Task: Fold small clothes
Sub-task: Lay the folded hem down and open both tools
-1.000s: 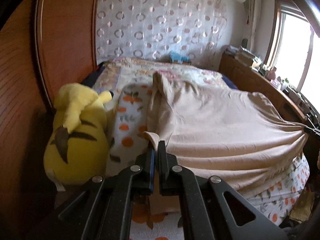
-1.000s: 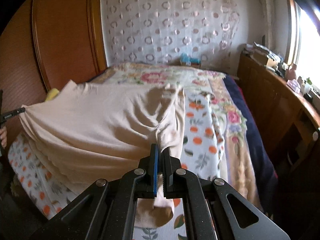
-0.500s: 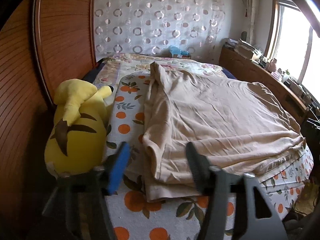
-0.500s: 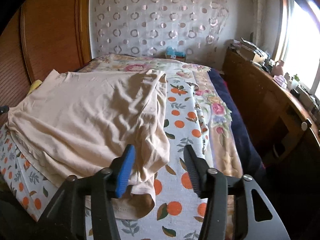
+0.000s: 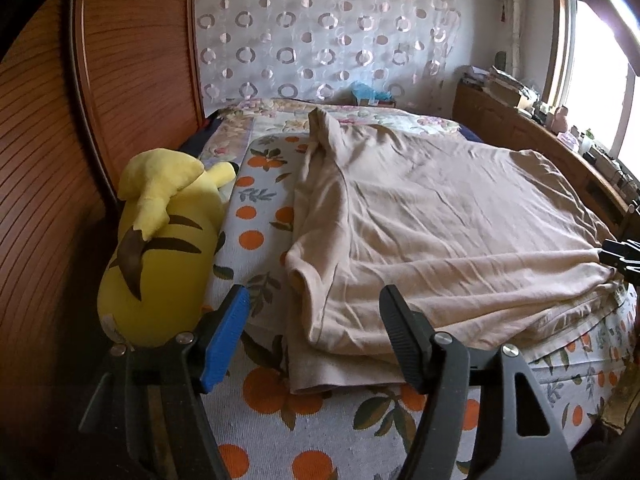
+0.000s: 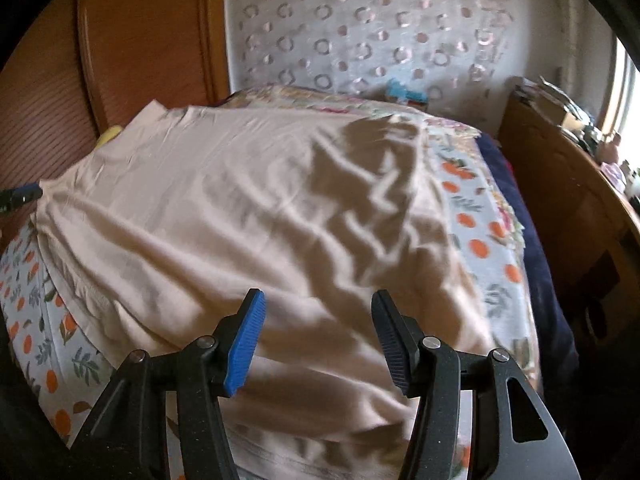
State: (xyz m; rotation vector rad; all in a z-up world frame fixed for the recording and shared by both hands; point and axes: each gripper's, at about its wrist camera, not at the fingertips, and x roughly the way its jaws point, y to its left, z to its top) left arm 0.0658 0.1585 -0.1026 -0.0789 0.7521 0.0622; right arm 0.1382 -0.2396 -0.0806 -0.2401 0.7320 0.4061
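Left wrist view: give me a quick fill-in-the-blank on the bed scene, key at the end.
1. The beige shirt lies on a bedspread printed with ____ fruit.
2. The plush toy beside the shirt is mostly ____ in colour.
3. The left gripper has one black pad and one ____ pad.
4. The plush toy lies between the shirt and the ____ headboard.

Missing words: orange; yellow; blue; wooden

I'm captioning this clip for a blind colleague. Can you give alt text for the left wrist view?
A beige shirt lies folded over on a bedspread printed with oranges, and the left gripper is opening above its near corner, holding nothing. A yellow plush toy lies to the left against a wooden headboard.
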